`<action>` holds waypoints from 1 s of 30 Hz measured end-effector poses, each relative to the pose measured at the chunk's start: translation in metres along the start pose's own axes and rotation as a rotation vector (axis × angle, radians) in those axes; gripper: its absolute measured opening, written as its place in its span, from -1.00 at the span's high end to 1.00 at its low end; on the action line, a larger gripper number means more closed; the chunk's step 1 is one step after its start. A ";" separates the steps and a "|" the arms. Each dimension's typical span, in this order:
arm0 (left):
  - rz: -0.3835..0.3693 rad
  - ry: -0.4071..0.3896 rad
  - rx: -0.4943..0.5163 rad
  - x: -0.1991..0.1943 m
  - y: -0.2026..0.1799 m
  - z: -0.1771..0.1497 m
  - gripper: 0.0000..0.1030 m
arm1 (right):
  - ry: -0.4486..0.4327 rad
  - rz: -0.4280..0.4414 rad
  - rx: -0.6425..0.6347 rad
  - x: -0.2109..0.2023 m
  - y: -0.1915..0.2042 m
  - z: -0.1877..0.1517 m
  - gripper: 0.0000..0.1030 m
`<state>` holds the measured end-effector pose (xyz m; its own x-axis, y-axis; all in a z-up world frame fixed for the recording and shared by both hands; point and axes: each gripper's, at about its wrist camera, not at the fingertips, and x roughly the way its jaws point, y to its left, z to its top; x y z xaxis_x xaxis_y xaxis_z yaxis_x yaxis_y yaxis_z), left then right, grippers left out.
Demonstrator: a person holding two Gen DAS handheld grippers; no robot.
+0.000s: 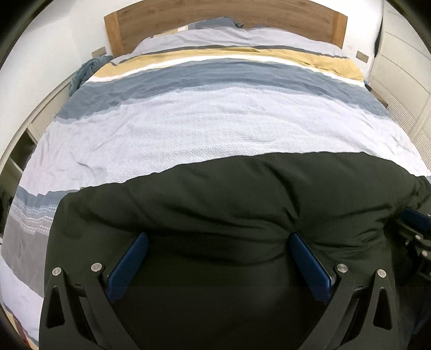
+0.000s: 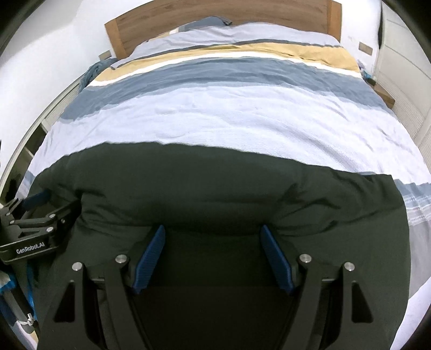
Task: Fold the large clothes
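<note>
Dark padded garment (image 1: 229,204) lay across the foot end of the bed (image 1: 204,121), on the striped duvet, far edge running roughly straight across. Left claw (image 1: 218,242) stood with its jaws spread wide, blue pads pressed into the near fold of the cloth, nothing pinched between them. Right claw (image 2: 212,234) likewise agape, pads resting against the bulging fold. Both sat side by side along the near edge, the right claw's view catching the left one at its own left margin. Judged: placement suits taking the near hem at two points so the bulky piece can be lifted evenly. Wooden headboard (image 1: 223,18) beyond.
</note>
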<state>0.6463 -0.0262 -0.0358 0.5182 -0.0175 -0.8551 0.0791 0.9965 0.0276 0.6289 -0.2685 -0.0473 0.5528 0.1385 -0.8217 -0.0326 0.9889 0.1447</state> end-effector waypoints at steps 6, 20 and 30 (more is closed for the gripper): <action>-0.004 0.000 -0.019 -0.003 0.008 -0.004 -0.99 | 0.017 -0.045 0.063 -0.002 -0.043 -0.006 -0.40; 0.075 0.028 -0.034 -0.016 0.035 -0.017 -0.99 | 0.060 -0.235 0.114 -0.032 -0.122 -0.031 -0.40; 0.105 0.001 -0.099 -0.036 0.076 -0.049 -0.99 | -0.003 -0.175 0.015 -0.066 -0.098 -0.065 -0.40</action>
<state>0.5920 0.0540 -0.0277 0.5186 0.0878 -0.8505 -0.0601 0.9960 0.0662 0.5417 -0.3710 -0.0431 0.5516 -0.0358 -0.8334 0.0769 0.9970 0.0081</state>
